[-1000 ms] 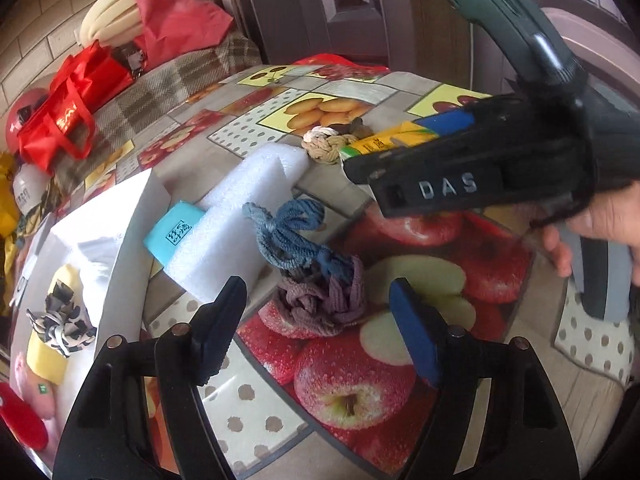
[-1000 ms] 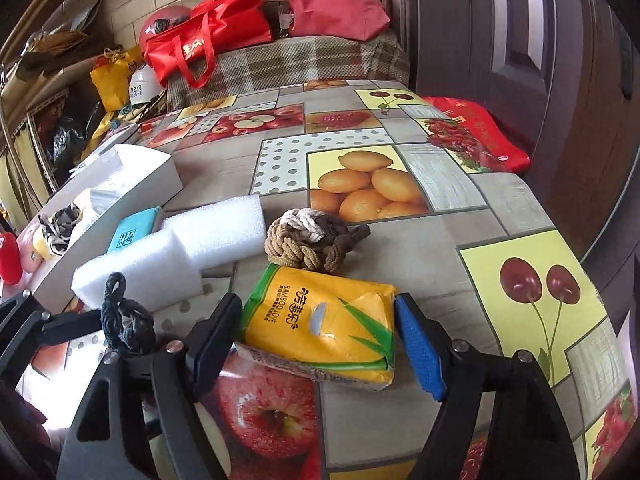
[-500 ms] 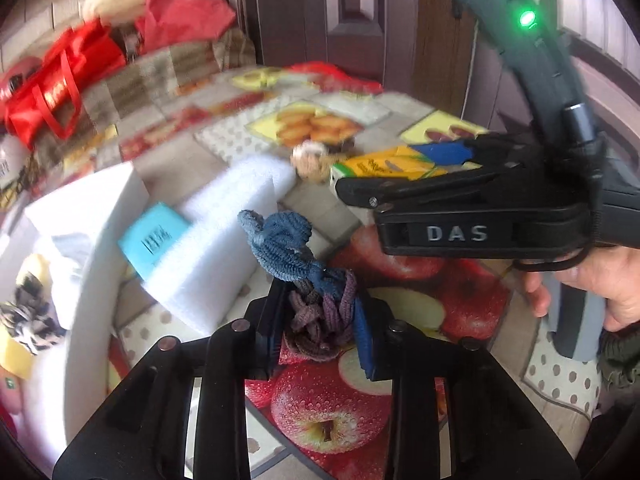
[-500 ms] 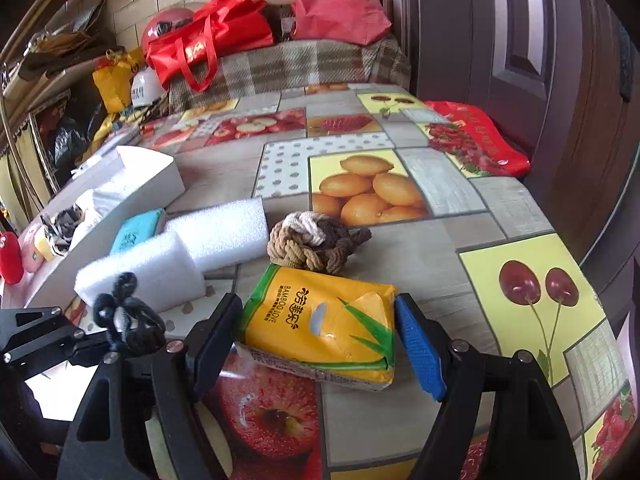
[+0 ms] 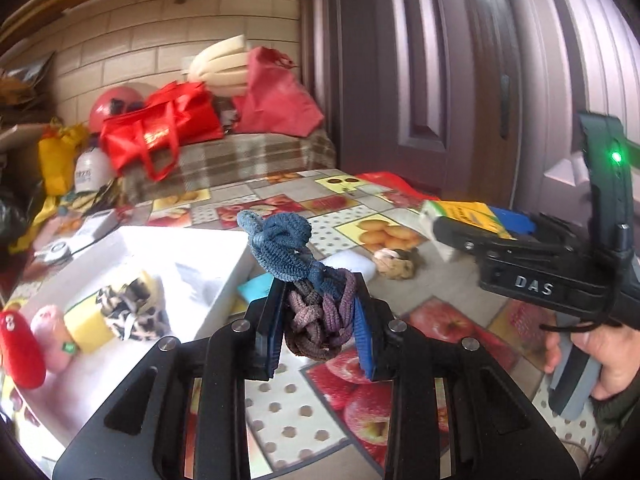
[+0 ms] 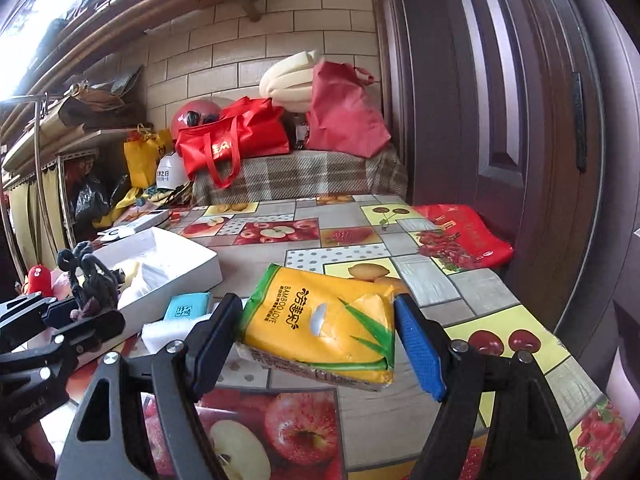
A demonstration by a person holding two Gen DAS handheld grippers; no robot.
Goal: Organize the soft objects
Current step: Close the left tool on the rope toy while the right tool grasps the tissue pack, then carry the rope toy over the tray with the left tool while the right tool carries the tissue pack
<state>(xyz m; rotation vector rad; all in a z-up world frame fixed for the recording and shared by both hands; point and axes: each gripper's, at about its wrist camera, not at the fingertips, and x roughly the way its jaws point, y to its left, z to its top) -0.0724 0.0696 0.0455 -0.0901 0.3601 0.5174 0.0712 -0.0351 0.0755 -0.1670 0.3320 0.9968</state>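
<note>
My left gripper (image 5: 320, 334) is shut on a knotted blue and purple rope toy (image 5: 304, 280) and holds it above the table; the toy also shows in the right wrist view (image 6: 90, 280). My right gripper (image 6: 316, 344) is shut on a yellow tissue pack (image 6: 324, 328), lifted off the table and tilted; the pack also shows in the left wrist view (image 5: 460, 216). A white box (image 5: 224, 280) at the left holds several soft toys, among them a leopard-print knot (image 5: 132, 308) and a yellow sponge (image 5: 86, 326).
A beige rope knot (image 5: 394, 262), white foam blocks (image 6: 168, 328) and a teal sponge (image 6: 186, 306) lie on the fruit-print tablecloth (image 6: 360, 412). A red plush (image 5: 18, 350) lies left of the box. Red bags (image 6: 232, 140) stand on a bench behind. A door (image 6: 520, 120) is at the right.
My left gripper closed on the rope toy and lifted it off the table. My right gripper closed on the tissue pack and raised it.
</note>
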